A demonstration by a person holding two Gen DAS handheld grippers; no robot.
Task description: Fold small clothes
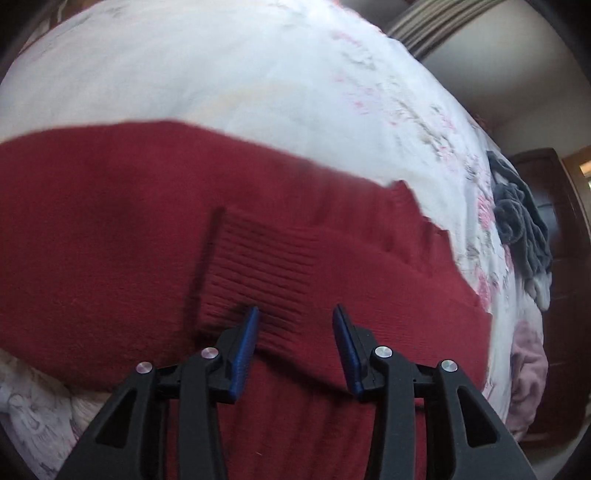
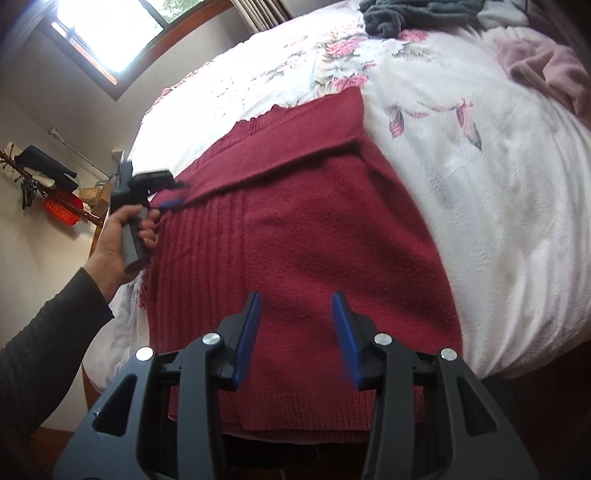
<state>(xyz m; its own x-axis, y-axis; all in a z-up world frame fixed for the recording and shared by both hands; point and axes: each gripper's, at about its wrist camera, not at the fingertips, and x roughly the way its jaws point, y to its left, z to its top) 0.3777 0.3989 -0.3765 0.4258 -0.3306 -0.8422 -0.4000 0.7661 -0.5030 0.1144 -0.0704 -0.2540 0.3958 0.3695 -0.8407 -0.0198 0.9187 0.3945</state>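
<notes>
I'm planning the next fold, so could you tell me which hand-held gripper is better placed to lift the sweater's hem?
Right hand-held gripper: open over the red sweater near its hem.

Daylight from a wood-framed window [image 2: 110,33] falls on pale walls [image 2: 44,122] and dark wooden furniture [image 1: 550,236].

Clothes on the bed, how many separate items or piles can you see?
3. The red sweater lies spread near the bed's edge under both grippers; a dark grey heap sits at the far side; a pink garment lies bunched to its right. More may be hidden in the heap.
</notes>
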